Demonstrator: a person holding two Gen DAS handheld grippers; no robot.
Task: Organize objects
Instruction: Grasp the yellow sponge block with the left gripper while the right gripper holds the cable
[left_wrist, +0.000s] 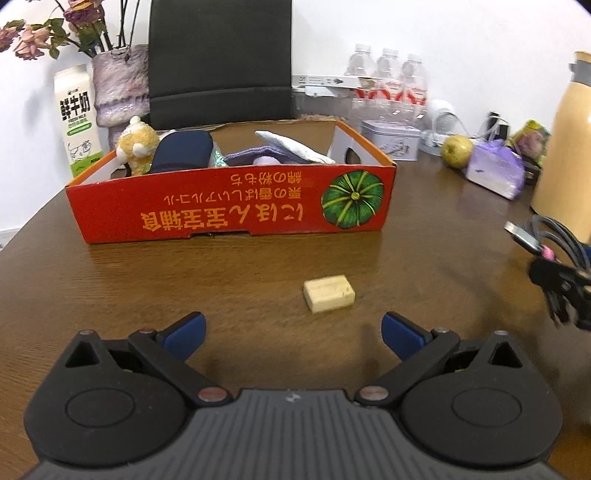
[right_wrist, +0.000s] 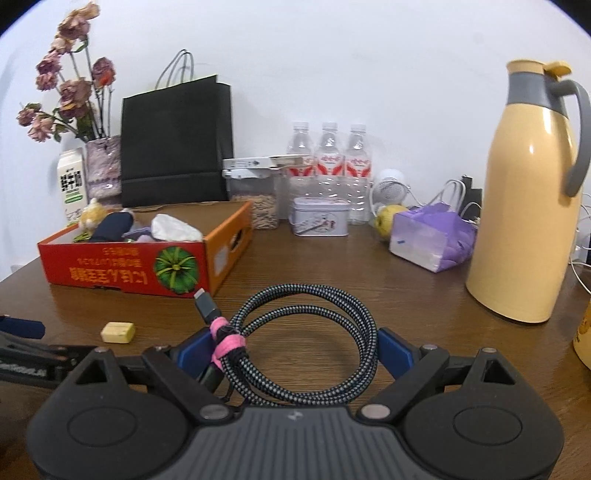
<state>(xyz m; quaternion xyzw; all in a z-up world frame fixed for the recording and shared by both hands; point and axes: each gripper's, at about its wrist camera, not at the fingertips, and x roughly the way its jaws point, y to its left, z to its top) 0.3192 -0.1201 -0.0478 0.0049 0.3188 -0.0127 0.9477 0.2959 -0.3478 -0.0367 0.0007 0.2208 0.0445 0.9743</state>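
My right gripper (right_wrist: 295, 350) is shut on a coiled braided cable (right_wrist: 295, 290) bound with a pink tie; the coil spans both blue pads and its plug sticks up on the left. The same cable (left_wrist: 546, 240) shows at the right edge of the left wrist view. My left gripper (left_wrist: 293, 336) is open and holds nothing, low over the wooden table (left_wrist: 258, 258). A small pale yellow block (left_wrist: 328, 296) lies just ahead of it, slightly right. Behind stands a red cardboard box (left_wrist: 229, 206) holding a plush toy (left_wrist: 136, 144), a navy item and cloths.
A tall yellow thermos (right_wrist: 524, 221) stands at the right, with a purple tissue pack (right_wrist: 432, 236), an apple (right_wrist: 386, 218) and a tin (right_wrist: 319, 218) behind. Water bottles (right_wrist: 328, 158), a black bag (right_wrist: 177, 147), a vase (right_wrist: 103, 166) and a milk carton (right_wrist: 72, 181) line the wall.
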